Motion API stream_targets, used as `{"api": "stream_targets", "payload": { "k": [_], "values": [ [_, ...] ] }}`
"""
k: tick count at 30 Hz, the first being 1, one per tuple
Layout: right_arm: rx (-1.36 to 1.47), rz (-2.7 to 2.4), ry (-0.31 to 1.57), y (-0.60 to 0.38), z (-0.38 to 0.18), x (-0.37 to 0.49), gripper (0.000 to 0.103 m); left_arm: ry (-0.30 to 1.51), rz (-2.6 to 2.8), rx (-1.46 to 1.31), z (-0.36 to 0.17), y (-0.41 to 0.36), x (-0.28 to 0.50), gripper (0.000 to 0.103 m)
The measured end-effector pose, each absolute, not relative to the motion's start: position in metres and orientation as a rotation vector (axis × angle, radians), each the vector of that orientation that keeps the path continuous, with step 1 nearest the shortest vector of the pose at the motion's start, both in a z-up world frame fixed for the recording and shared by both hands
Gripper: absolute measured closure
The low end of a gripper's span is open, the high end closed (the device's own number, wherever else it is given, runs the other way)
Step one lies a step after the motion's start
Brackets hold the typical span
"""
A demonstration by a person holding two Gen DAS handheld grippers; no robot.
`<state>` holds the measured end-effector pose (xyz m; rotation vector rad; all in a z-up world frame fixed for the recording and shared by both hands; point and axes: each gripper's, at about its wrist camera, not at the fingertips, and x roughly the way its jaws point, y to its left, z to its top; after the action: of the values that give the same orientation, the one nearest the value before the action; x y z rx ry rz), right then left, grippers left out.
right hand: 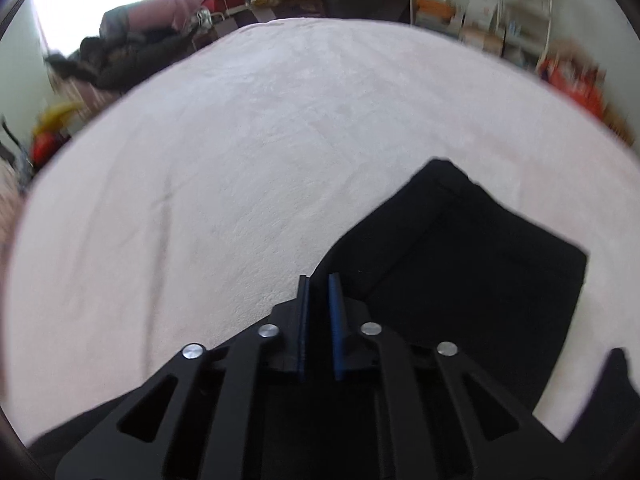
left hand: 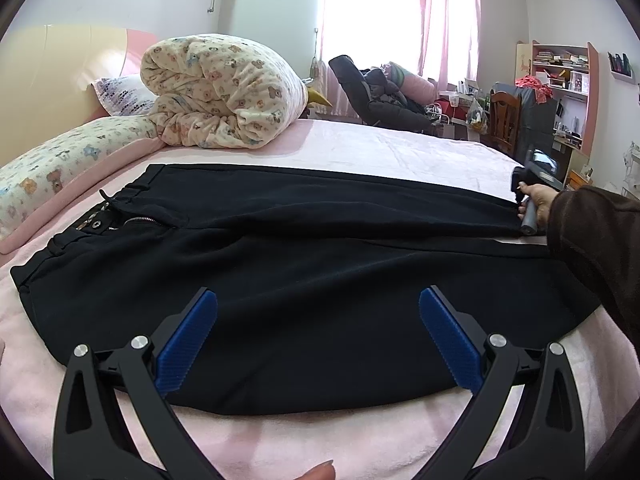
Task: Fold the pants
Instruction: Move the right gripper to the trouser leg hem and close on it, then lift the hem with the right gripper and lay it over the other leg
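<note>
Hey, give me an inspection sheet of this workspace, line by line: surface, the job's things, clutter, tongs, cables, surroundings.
Surface: pink bed cover, smooth where bare.
Job's things: black pants laid flat across the bed, waistband to the left, zipper open, leg ends to the right.
Clutter: rolled bear-print quilt and pillow at the head of the bed, apart from the pants.
Tongs: left tongs open above the near edge of the pants, holding nothing; right tongs shut at the leg end, fabric between the pads.
Cables: nothing seen on the bed.
Surroundings: bright window with pink curtains, chair piled with clothes, bookshelf.
</note>
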<state>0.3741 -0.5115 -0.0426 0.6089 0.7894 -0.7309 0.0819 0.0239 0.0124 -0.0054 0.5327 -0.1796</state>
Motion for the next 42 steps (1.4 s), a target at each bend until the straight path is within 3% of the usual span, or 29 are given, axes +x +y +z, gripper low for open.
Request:
{"api": "stream_targets", "payload": {
  "k": [11,28,35,42],
  "values": [
    [1.015,-0.469,0.636,-0.536,-0.036,0.294,0.101,0.599,-0.167,-0.085,0.009,0.037,0.090,0.002],
    [0.939,-0.195,0.561,-0.480,0.018,0.144,0.101,0.590,-0.140,-0.239,0.014,0.061,0.086,0.002],
    [0.913,-0.188,0.582,-0.451,0.002,0.092,0.101,0.553,-0.129,-0.372,0.018,0.078,0.081,0.002],
    [1.000,-0.228,0.680,-0.440,-0.053,0.073,0.101,0.477,-0.105,-0.285,0.034,0.077,0.074,0.002]
  ]
}}
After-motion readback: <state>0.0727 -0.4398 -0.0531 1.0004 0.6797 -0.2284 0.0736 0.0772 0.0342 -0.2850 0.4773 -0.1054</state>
